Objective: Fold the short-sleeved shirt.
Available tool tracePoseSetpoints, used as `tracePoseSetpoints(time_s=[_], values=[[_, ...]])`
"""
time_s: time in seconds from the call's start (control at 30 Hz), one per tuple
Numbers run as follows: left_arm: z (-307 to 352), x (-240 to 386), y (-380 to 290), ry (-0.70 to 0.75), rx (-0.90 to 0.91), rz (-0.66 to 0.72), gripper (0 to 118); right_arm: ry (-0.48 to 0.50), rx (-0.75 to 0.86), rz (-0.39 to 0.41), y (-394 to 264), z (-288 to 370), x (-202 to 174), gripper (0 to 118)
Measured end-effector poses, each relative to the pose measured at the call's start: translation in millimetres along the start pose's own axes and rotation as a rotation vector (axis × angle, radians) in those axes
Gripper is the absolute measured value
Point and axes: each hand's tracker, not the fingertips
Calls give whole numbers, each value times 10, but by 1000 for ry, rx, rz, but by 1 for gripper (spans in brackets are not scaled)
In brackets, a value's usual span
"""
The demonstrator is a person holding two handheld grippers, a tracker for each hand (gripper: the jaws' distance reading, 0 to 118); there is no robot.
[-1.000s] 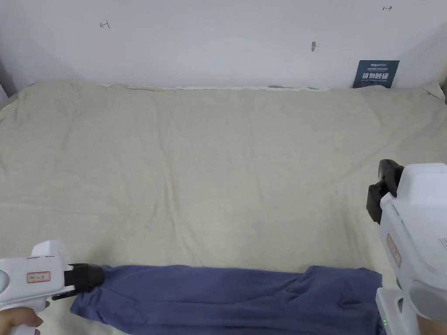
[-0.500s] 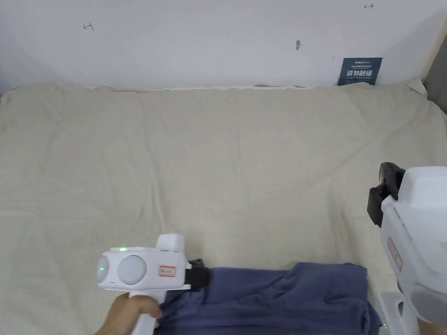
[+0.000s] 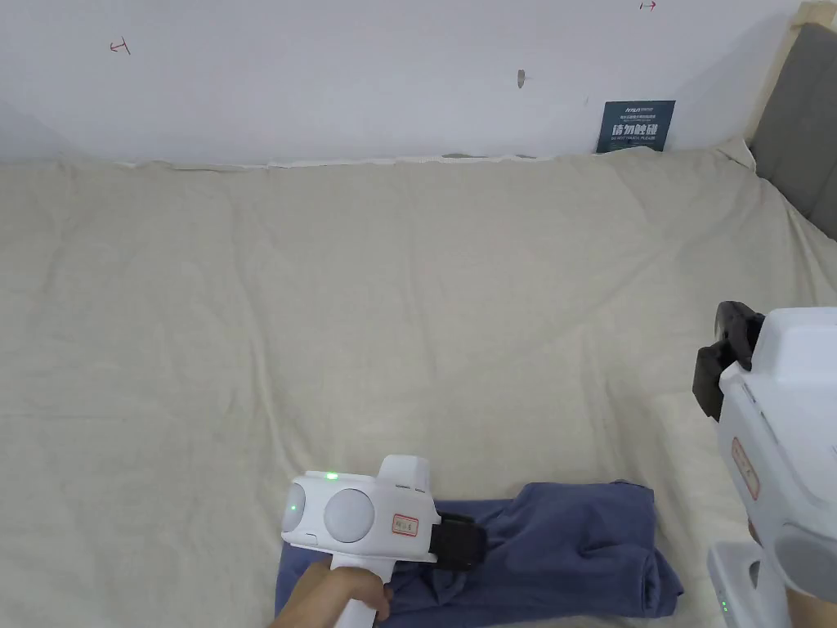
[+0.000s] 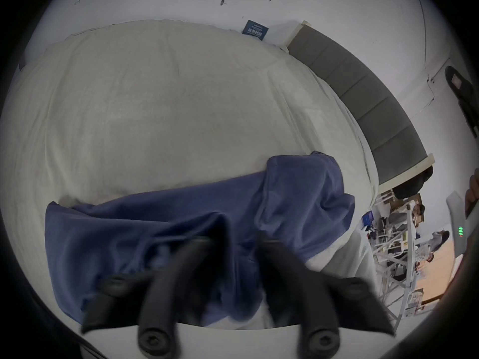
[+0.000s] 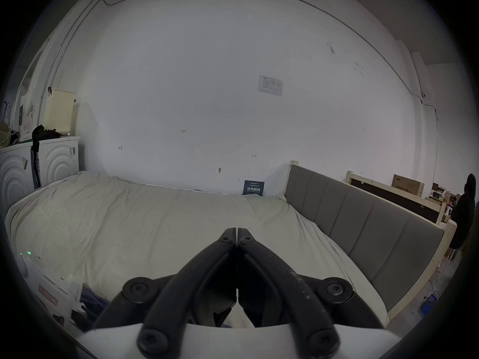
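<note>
**Gripping shirt fold with left tongs, right tongs idle**

Left gripper sits over the blue shirt, jaws closed on a raised ridge of its fabric per the left gripper view. Shirt lies bunched at the near edge of the bed sheet, right of centre. Right gripper is held above the sheet, well apart from the shirt, jaws pressed together with nothing between them. Grey headboard runs along the bed's right side.
</note>
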Motion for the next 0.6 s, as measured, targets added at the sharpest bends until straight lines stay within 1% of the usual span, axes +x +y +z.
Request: tracePoseSetpoints(time_s=[0.03, 0.07, 0.13, 0.17, 0.27, 0.3, 0.37, 0.4, 0.43, 0.47, 0.53, 0.57, 0.6], values=[[81, 26, 5, -33, 26, 18, 113, 0, 1, 0, 2, 1, -2, 2], [161, 41, 5, -48, 56, 28, 118, 1, 1, 0, 6, 1, -6, 1], [411, 37, 14, -62, 189, 44, 116, 7, 3, -1, 20, 5, -28, 1], [532, 48, 40, -60, 219, 45, 116, 9, 5, 1, 30, 8, -39, 1], [938, -30, 59, -4, 341, 59, 114, 17, 12, 6, 63, 20, -68, 1], [1083, -55, 66, 34, 402, 63, 110, 19, 16, 7, 75, 25, -77, 1], [1315, -142, 20, 121, 504, 43, 97, 21, 21, 11, 96, 31, -93, 1], [1386, -177, -2, 168, 536, 35, 85, 22, 23, 10, 101, 32, -97, 1], [1486, -224, -28, 259, 573, 26, 77, 24, 24, 9, 108, 33, -103, 1], [1533, -275, -55, 323, 590, 21, 64, 26, 25, 9, 113, 31, -111, 1], [1563, -396, -126, 435, 596, 6, 12, 29, 26, 9, 114, 30, -129, 1], [1545, -454, -148, 460, 578, -3, 1, 31, 26, 8, 115, 30, -139, 1], [1512, -518, -182, 471, 552, -9, 0, 34, 25, 7, 115, 30, -148, 1]])
